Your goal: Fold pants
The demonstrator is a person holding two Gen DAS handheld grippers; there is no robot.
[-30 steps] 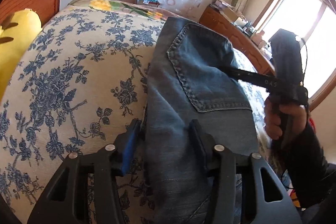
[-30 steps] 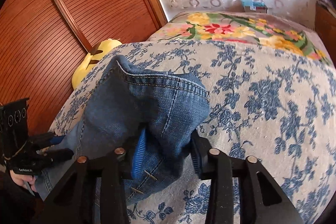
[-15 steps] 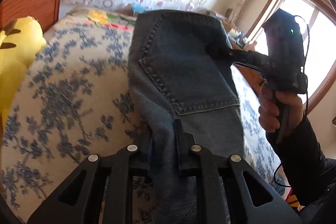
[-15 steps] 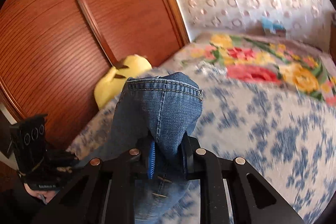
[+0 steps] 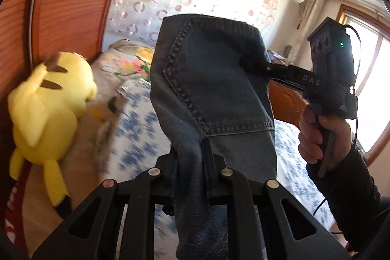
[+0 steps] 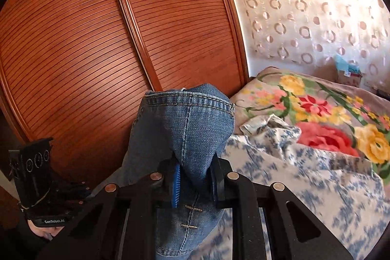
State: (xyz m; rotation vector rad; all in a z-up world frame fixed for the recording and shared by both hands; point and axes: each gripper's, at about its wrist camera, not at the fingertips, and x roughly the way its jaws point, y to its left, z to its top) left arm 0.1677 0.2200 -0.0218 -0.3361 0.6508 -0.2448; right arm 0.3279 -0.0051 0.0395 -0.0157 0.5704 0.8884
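The blue denim pants [image 5: 209, 89] hang in the air above the bed, back pocket facing the left wrist camera. My left gripper [image 5: 191, 162] is shut on a bunched fold of the denim below the pocket. My right gripper [image 6: 195, 177] is shut on the waistband end of the pants [image 6: 187, 128]. In the left wrist view the right gripper [image 5: 248, 63] holds the pants' upper right edge, with the hand on its handle. In the right wrist view the left gripper body [image 6: 36, 177] shows at lower left. The legs hang below, out of sight.
A bed with a blue-flower sheet [image 6: 304, 177] and a bright floral blanket [image 6: 324, 111] lies below. A yellow plush toy [image 5: 46, 109] sits at the bed's left, against a wooden slatted wardrobe [image 6: 97, 40]. A window [image 5: 375, 89] is at right.
Both grippers closed on the pants and lifted them off the bed, up and toward the headboard. The denim now hangs free instead of lying flat.
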